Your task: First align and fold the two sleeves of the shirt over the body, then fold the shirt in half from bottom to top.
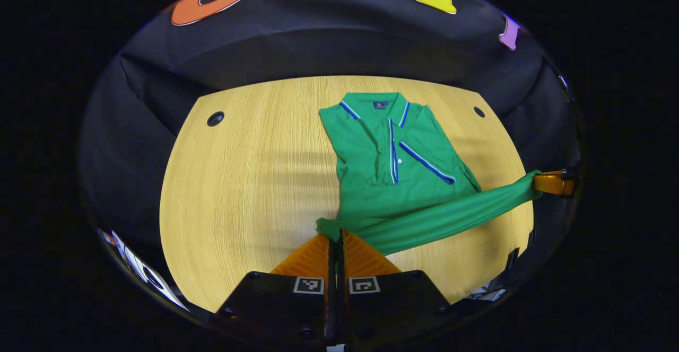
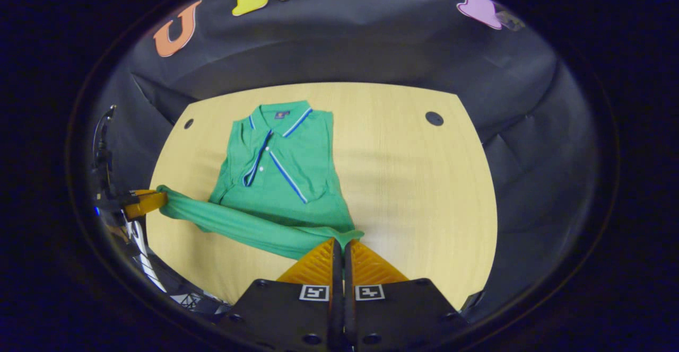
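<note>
- Left gripper [image 1: 336, 237]: both fingers are pinching one corner of the shirt [image 1: 392, 150] hem, jaws closed w/ cloth between them.
- Right gripper [image 2: 339, 240]: it is clamping the other hem corner in the same way. In left gripper view it is showing far at the right edge [image 1: 551, 182].
- The hem [image 1: 424, 219] is hanging as a taut band between the two grippers, lifted off the table [image 1: 249, 182].
- Upper part of the shirt is lying flat on the table, collar toward the booth wall, sleeves already folded over the body.
- Judgement: the shirt is looking light, soft and limp, so it is probably sagging and creasing easily. Corners are the good hold; approx. equal tension on both sides is keeping the fold edge straight.
</note>
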